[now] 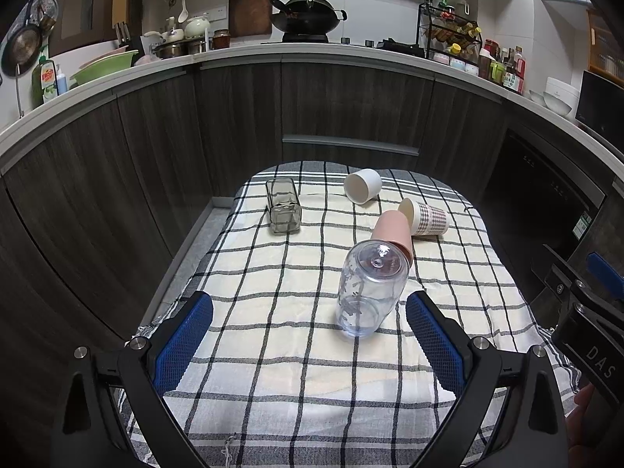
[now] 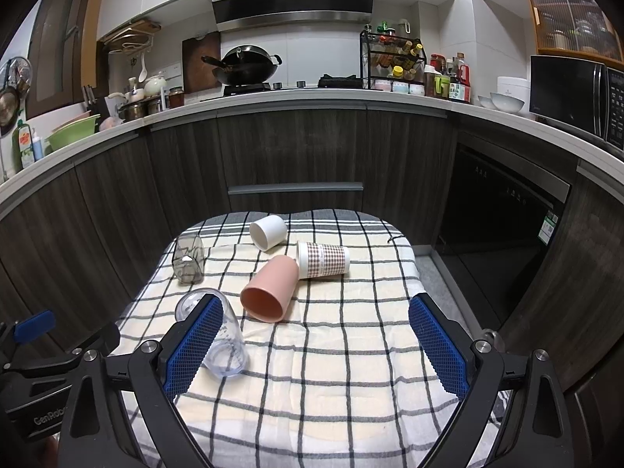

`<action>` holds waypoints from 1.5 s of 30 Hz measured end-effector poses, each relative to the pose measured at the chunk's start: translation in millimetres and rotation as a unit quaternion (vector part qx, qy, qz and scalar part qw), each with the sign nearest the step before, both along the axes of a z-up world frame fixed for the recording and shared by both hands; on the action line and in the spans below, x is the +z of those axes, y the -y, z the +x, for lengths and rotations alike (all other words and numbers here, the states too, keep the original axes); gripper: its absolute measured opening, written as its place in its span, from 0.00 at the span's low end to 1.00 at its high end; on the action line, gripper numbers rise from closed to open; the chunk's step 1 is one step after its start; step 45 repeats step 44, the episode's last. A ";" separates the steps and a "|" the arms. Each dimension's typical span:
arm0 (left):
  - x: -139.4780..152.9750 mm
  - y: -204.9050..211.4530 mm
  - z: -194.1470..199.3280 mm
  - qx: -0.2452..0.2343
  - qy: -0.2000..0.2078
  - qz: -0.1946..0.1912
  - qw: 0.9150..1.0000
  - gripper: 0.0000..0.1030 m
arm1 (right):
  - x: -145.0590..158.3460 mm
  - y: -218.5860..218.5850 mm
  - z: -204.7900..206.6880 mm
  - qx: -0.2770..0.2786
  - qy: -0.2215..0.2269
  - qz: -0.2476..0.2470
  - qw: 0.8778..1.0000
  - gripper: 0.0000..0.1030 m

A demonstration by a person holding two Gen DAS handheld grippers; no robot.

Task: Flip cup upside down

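The clear plastic cup is standing mouth-down on the checked cloth, its flat base facing up toward you. It is sitting just ahead of your left gripper, nearer the right-hand blue pad than the left one, and not touching either. You are holding that gripper spread wide, with nothing between its pads.

Seen from your right gripper, the same clear plastic cup is lying partly behind the left blue pad, outside the gap. You are keeping this gripper wide apart too, with only checked cloth showing between its pads.

The pink cup is lying on its side just behind the clear one; from the right view its open mouth is facing you. The brown-checked paper cup is lying on its side touching the pink cup's far end. The white cup is lying tipped over farther back, near the cloth's far edge. The smoky square glass is lying on its side at the far left, well apart from the others.
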State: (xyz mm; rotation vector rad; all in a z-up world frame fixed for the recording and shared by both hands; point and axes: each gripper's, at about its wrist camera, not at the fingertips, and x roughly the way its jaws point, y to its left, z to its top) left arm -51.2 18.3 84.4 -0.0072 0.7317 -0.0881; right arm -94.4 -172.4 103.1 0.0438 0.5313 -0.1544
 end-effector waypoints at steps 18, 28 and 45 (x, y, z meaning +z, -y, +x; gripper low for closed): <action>3.2 0.2 -1.7 -0.001 0.007 -0.001 1.000 0.98 | 2.3 -1.6 -0.7 -0.003 0.007 0.001 1.000 0.95; 5.2 -0.7 -2.5 0.000 0.012 -0.001 1.000 0.98 | 2.1 -1.1 -1.0 -0.003 0.007 0.001 1.000 0.96; 4.1 -4.1 -0.6 0.009 0.013 -0.001 1.000 0.98 | 1.6 -0.6 -0.8 -0.004 0.006 0.003 1.000 0.96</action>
